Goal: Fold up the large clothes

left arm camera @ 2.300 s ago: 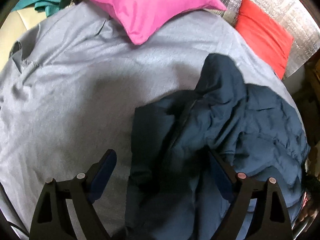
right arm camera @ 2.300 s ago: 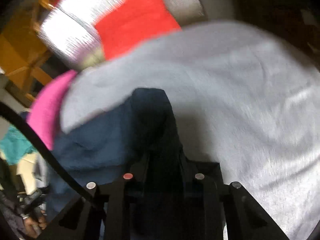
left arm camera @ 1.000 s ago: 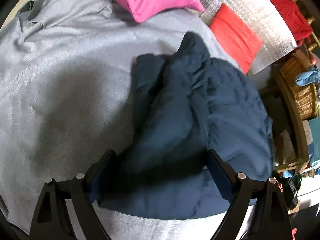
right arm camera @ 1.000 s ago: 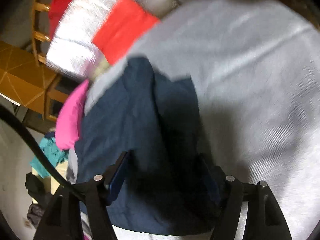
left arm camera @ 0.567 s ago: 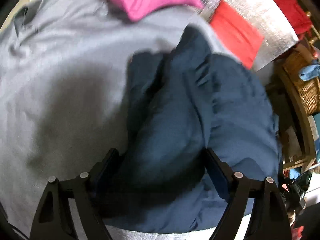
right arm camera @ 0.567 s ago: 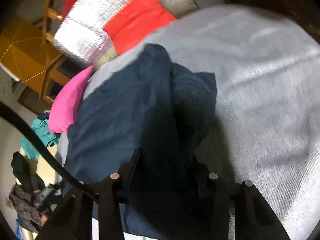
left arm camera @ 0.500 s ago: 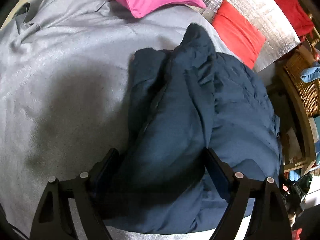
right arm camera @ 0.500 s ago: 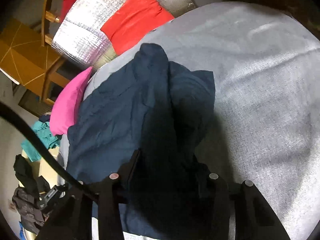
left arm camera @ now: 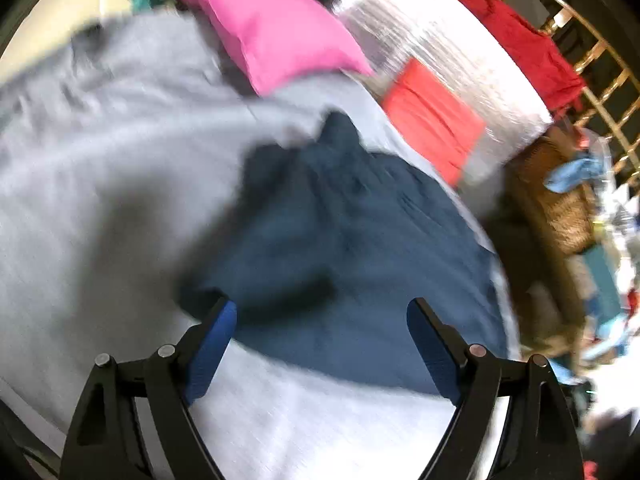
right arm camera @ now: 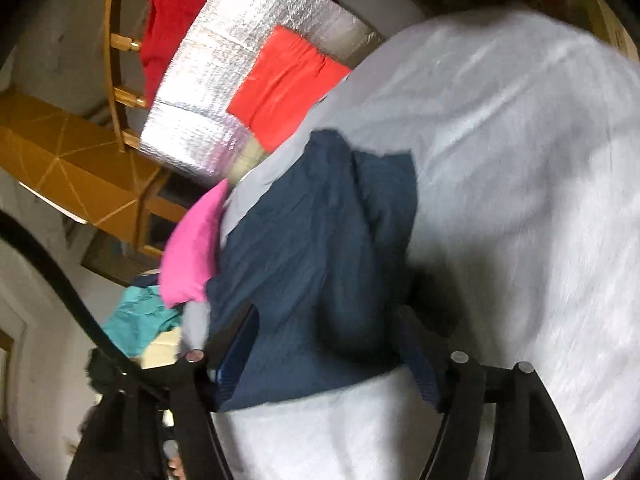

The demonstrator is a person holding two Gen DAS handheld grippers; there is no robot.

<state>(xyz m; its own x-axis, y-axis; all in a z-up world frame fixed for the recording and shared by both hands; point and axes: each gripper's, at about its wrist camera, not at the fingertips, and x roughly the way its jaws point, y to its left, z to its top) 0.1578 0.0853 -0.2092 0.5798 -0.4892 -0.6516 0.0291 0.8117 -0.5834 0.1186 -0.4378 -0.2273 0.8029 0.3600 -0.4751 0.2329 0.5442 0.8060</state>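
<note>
A dark navy garment (left arm camera: 340,248) lies folded in a bundle on the grey bed sheet (left arm camera: 100,184). It also shows in the right wrist view (right arm camera: 312,248) on the same sheet (right arm camera: 520,160). My left gripper (left arm camera: 320,320) is open and empty, held just short of the garment's near edge. My right gripper (right arm camera: 328,344) is open, its fingers either side of the garment's near end, gripping nothing.
A pink pillow (left arm camera: 268,28), a red pillow (left arm camera: 432,120) and a silver quilted cushion (left arm camera: 440,52) lie at the head of the bed. A wicker basket (left arm camera: 560,200) and clutter stand off the right side. Teal clothes (right arm camera: 140,320) lie beyond the pink pillow (right arm camera: 192,256).
Both grippers have pulled back from the navy garment. The right gripper, shut on the cloth earlier, is now wide open. The garment stays folded on the sheet.
</note>
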